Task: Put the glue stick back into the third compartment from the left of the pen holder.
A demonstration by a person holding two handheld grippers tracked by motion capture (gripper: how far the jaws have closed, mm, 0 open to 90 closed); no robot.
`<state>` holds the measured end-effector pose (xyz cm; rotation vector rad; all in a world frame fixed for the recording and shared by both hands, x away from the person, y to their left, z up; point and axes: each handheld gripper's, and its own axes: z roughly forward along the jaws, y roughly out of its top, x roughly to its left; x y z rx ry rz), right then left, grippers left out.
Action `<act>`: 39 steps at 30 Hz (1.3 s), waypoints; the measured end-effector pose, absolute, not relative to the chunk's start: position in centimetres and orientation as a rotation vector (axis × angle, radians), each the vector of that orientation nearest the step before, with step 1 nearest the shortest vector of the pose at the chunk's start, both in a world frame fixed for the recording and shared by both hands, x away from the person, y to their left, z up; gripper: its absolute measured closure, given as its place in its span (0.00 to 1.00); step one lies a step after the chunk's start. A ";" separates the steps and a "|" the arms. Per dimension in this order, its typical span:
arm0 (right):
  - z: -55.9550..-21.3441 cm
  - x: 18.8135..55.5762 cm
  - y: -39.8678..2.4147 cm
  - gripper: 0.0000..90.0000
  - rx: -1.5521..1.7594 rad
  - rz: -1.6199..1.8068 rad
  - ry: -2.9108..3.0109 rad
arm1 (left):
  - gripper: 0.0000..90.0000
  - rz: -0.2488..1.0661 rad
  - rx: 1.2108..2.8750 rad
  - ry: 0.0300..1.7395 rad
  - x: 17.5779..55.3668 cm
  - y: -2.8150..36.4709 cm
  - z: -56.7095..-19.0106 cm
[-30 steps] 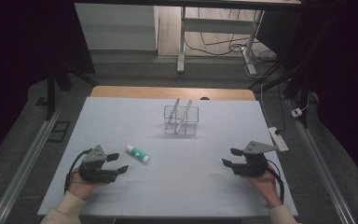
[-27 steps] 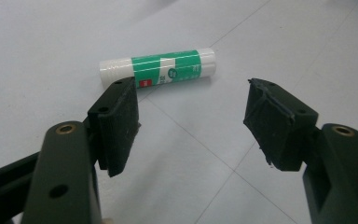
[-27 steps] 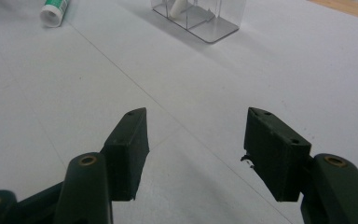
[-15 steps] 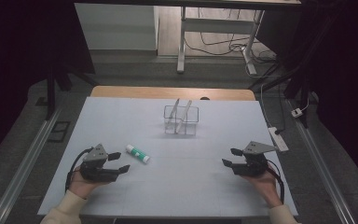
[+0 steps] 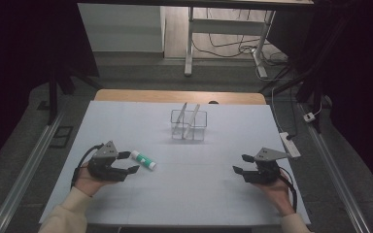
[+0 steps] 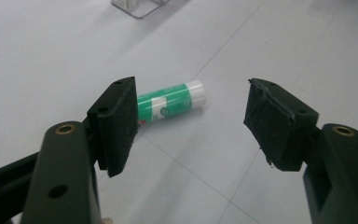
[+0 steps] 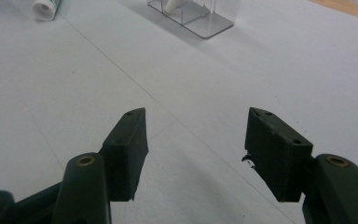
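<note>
**Left gripper lines up on the glue stick**

The green-and-white glue stick lies flat on the white table, well in front of the clear divided holder, a likely home for it. Just left of the stick hangs the left gripper, jaws wide with nothing between them, aimed at it for what looks like a pick-up. Far to the stick's right, the right gripper hovers low, jaws spread and empty, seemingly waiting its turn.

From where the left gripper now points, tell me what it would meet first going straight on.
Most likely the green and white tube lying on the table: it sits just ahead of the open left gripper, nearer one jaw, though depth is hard to judge.
</note>
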<state>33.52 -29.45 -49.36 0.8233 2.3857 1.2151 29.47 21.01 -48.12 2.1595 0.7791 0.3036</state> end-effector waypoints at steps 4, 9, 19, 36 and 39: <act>-49.4 33.5 -29.5 0.42 0.827 1.205 2.390 | 0.39 0.295 2.211 0.741 30.4 20.3 -47.7; -49.5 33.5 -29.4 0.42 0.827 1.207 2.389 | 0.39 0.292 2.264 0.743 31.5 19.9 -47.5; -49.6 33.5 -29.4 0.42 0.828 1.196 2.397 | 0.38 0.285 2.333 0.745 33.3 20.4 -47.3; -49.8 33.6 -29.2 0.42 0.826 1.186 2.412 | 0.38 0.281 2.544 0.505 36.2 19.9 -47.8; -49.9 33.6 -29.3 0.42 0.824 1.179 2.416 | 0.38 0.267 2.571 0.465 36.6 19.9 -48.0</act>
